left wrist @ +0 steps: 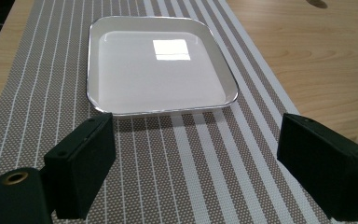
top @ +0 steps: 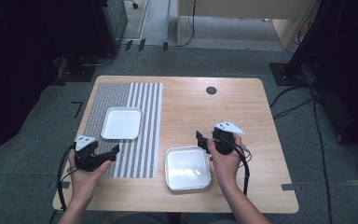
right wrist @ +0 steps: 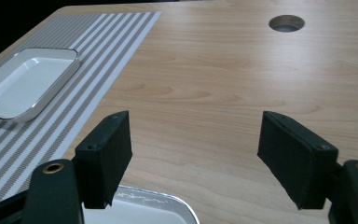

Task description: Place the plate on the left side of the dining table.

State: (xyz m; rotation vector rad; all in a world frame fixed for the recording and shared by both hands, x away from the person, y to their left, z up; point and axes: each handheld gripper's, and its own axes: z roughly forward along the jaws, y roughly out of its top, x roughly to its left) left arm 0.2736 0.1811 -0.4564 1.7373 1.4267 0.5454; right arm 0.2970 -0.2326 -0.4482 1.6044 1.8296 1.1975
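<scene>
Two white square plates are on the table. One plate (top: 121, 122) (left wrist: 158, 65) (right wrist: 21, 84) rests on the striped grey placemat (top: 142, 154) (left wrist: 177, 163) at the left. The other plate (top: 187, 168) (right wrist: 140, 212) lies on bare wood near the front edge. My left gripper (top: 116, 151) (left wrist: 193, 163) hovers over the mat's front part, jaws wide apart with nothing between them, facing the mat's plate. My right gripper (top: 201, 139) (right wrist: 196, 154) stands open and empty just behind the right rim of the front plate.
A round cable hole (top: 211, 90) (right wrist: 286, 22) sits in the wooden tabletop (top: 242, 116) near its far edge. Cables (top: 307, 107) trail on the grey floor to the right, and dark equipment stands at both sides beyond the table.
</scene>
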